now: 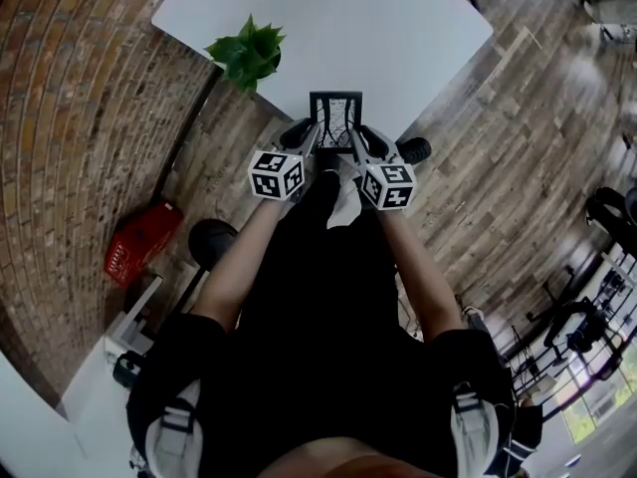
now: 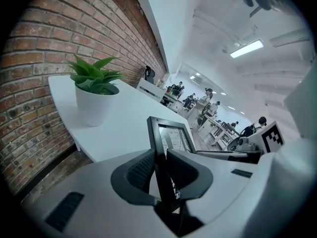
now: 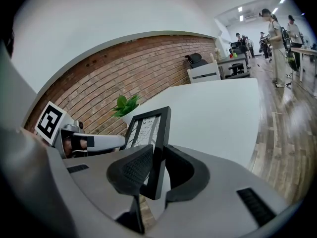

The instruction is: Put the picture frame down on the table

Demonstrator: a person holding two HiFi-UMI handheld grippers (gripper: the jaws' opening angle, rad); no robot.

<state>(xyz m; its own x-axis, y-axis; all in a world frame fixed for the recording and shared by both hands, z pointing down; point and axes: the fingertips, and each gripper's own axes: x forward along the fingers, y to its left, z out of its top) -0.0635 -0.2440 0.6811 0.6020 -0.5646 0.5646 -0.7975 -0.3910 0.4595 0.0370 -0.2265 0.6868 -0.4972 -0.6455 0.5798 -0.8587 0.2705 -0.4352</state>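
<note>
A small black picture frame [image 1: 335, 119] with a line drawing behind its glass hangs upright over the near edge of the white table [image 1: 378, 28]. My left gripper [image 1: 310, 145] is shut on its left side bar, and my right gripper [image 1: 358, 147] is shut on its right side bar. In the left gripper view the frame [image 2: 171, 138] stands pinched between the dark pads [image 2: 139, 168]. In the right gripper view the frame [image 3: 148, 133] is clamped the same way, its lower corner below the pads [image 3: 136, 170]. Its bottom edge is hidden in the head view.
A green plant in a white pot [image 1: 249, 52] stands at the table's near left corner, left of the frame. A brick wall [image 1: 70, 118] runs along the left. A red basket [image 1: 141, 241] lies on the wooden floor. People and desks show far off in both gripper views.
</note>
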